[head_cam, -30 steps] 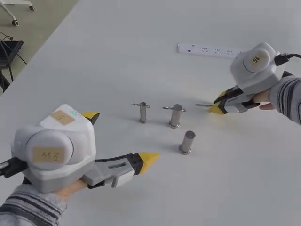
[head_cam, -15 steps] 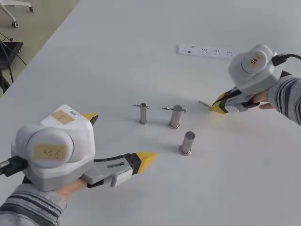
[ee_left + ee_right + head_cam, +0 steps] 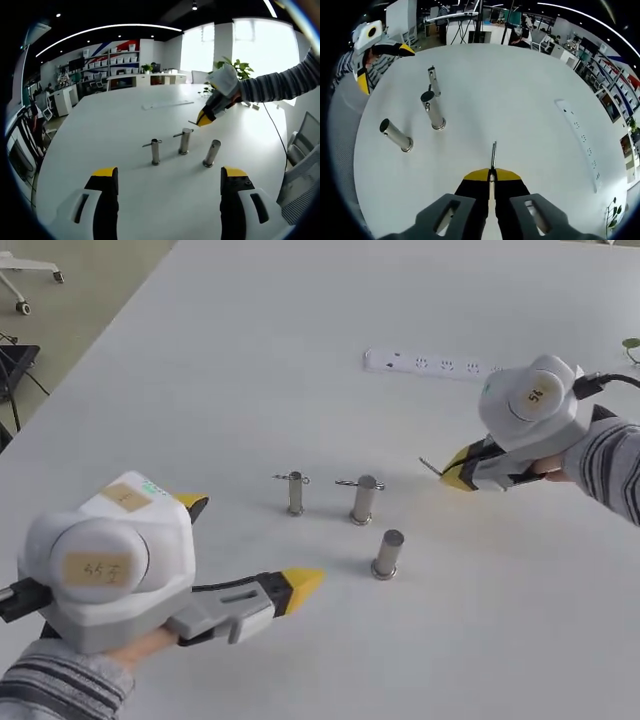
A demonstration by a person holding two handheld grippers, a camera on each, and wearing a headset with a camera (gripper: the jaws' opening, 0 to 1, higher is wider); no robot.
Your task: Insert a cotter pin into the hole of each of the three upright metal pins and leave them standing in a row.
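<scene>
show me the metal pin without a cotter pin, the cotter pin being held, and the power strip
bare metal pin (image 3: 387,555), head view, mid shaft
held cotter pin (image 3: 493,153), right gripper view, its shank
power strip (image 3: 425,364), head view, top face

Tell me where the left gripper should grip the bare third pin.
Grip the bare pin low on its shaft, just above the flared foot, bringing the open left gripper in level from the near side. It stands upright, and the two finished pins carry cotters near the top, so that end probably should stay clear for the cotter pin in the right gripper.
</scene>
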